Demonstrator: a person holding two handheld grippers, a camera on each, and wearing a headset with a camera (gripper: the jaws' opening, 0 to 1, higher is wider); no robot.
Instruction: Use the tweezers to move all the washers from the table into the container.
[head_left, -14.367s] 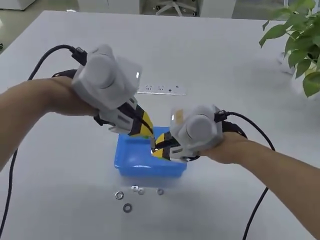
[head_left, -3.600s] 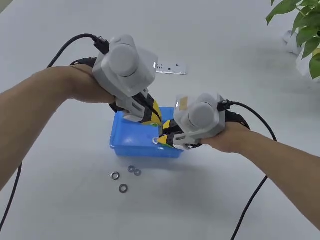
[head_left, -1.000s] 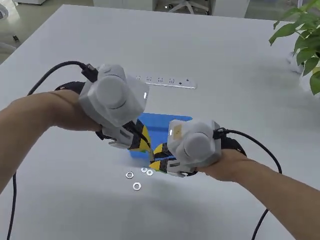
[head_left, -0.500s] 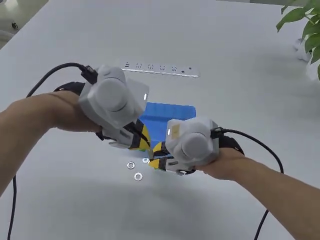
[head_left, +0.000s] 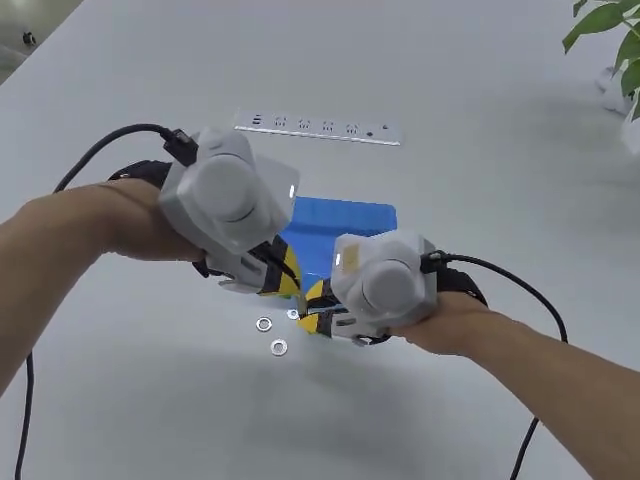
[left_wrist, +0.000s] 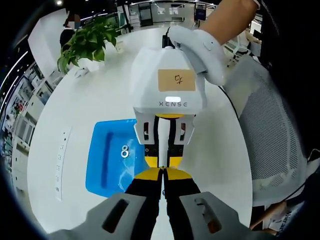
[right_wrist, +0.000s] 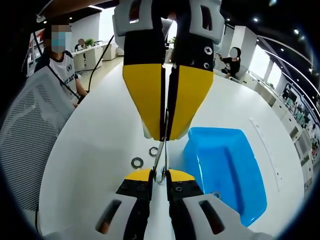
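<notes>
The blue container (head_left: 345, 222) stands on the white table, holding two washers (left_wrist: 124, 151). A few loose washers (head_left: 263, 324) lie on the table in front of it; in the right gripper view two washers (right_wrist: 136, 162) lie left of the thin metal tweezers (right_wrist: 163, 145). My left gripper (head_left: 287, 283) and right gripper (head_left: 313, 318) face each other tip to tip just above these washers. The tweezers run between both pairs of yellow jaws. My left gripper (left_wrist: 162, 173) is shut on them, and my right gripper (right_wrist: 160, 176) is shut on their other end.
A white power strip (head_left: 318, 130) lies beyond the container. Green plant leaves (head_left: 605, 20) hang at the far right. Cables (head_left: 100, 150) trail from both grippers. A mesh chair (left_wrist: 272, 135) and people stand by the table's edge.
Both grippers have come off the container down to the table in front of it, beside the loose washers. One washer fewer lies on the table than in the earliest frame. The head camera shifted.
</notes>
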